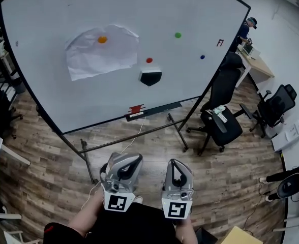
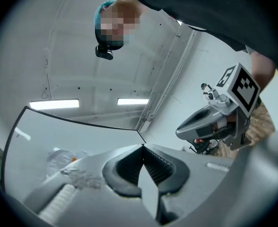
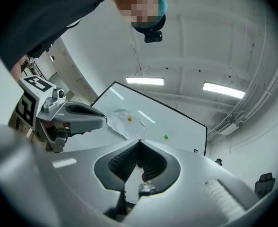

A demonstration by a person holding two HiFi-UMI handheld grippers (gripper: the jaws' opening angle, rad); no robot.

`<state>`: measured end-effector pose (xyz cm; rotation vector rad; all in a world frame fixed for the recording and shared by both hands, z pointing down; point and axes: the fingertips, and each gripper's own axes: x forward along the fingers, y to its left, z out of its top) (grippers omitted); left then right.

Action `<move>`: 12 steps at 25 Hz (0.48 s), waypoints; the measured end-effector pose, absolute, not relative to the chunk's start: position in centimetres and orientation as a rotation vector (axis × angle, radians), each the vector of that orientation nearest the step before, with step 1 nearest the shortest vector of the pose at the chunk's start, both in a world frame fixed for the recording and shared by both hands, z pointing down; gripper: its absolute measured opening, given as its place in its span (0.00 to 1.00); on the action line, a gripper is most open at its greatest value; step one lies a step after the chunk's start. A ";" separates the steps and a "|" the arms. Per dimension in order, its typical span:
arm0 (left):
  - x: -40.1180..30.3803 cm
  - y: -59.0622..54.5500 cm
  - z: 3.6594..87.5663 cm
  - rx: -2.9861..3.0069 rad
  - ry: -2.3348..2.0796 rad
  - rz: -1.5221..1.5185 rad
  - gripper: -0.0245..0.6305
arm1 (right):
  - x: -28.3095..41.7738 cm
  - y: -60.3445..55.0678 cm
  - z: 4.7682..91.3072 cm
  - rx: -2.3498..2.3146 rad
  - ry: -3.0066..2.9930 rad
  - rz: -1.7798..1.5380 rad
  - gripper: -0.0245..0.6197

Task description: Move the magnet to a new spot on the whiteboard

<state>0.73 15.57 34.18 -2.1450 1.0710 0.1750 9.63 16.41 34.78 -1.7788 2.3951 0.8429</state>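
Magnet (image 1: 149,60) (round, red) on smooth whiteboard (image 1: 190,14); left gripper (image 2: 143,146), right gripper (image 3: 139,141) closed, empty

Wood-plank floor (image 1: 48,156) carries black office chairs (image 1: 221,123) near a pale desk (image 1: 260,64), under ceiling strip lights (image 3: 145,81).

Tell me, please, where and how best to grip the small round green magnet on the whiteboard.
Pinch the small round green magnet across its rim, coming straight at the whiteboard face. It sits flat with bare board all round, so probably only its edge offers purchase.
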 end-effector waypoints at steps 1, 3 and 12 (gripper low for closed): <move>1.0 15.5 34.2 -2.137 1.079 0.165 0.04 | 9.9 16.1 34.9 -1.773 2.401 0.829 0.04; 1.2 15.3 34.6 -2.132 1.094 0.147 0.04 | 10.3 15.6 35.2 -1.755 2.411 0.800 0.04; -0.1 12.3 35.3 -2.100 1.209 0.111 0.04 | 9.6 12.9 35.7 -1.661 2.477 0.789 0.04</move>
